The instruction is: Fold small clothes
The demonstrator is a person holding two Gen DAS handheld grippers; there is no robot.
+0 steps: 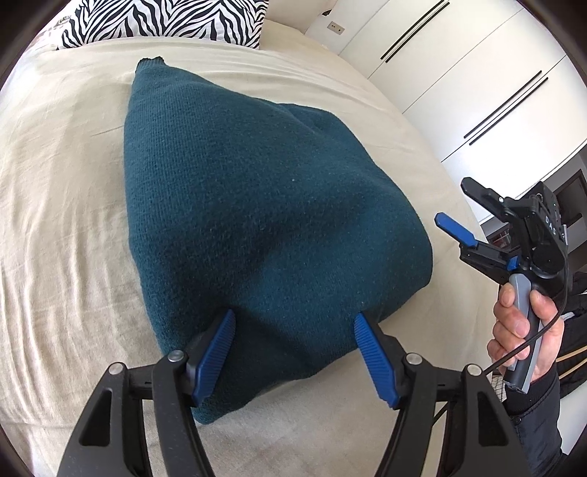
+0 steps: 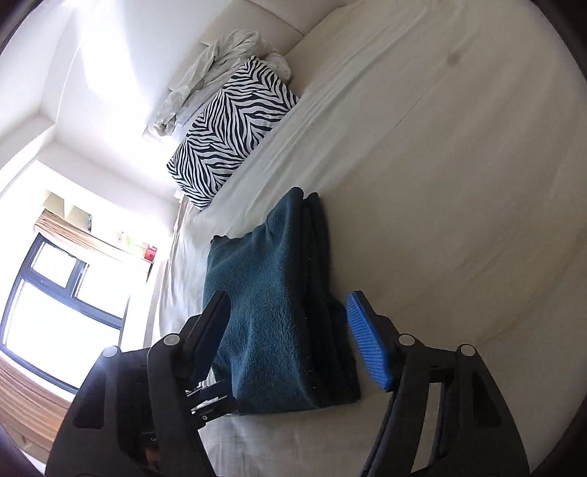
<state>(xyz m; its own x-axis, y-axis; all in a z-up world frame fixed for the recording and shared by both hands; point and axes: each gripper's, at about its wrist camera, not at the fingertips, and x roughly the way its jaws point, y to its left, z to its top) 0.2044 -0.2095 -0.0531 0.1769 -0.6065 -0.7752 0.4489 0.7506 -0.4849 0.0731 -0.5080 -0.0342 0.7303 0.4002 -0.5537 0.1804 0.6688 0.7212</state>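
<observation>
A dark teal knitted garment [image 1: 256, 212] lies folded in a thick stack on the cream bed sheet [image 1: 66, 220]. My left gripper [image 1: 293, 326] is open, its blue pads just above the stack's near edge, holding nothing. My right gripper [image 1: 466, 209] is open and empty, held up in a hand off the stack's right side. In the right wrist view the same stack [image 2: 279, 293] shows its layered folded edge, and the right gripper [image 2: 286, 312] hangs open in front of it, apart from the cloth.
A zebra-print pillow [image 1: 165, 18] lies at the head of the bed, also in the right wrist view [image 2: 231, 132], with crumpled white bedding [image 2: 220, 73] behind it. White wardrobe doors [image 1: 477, 73] stand to the right. A window [image 2: 55, 301] is at the left.
</observation>
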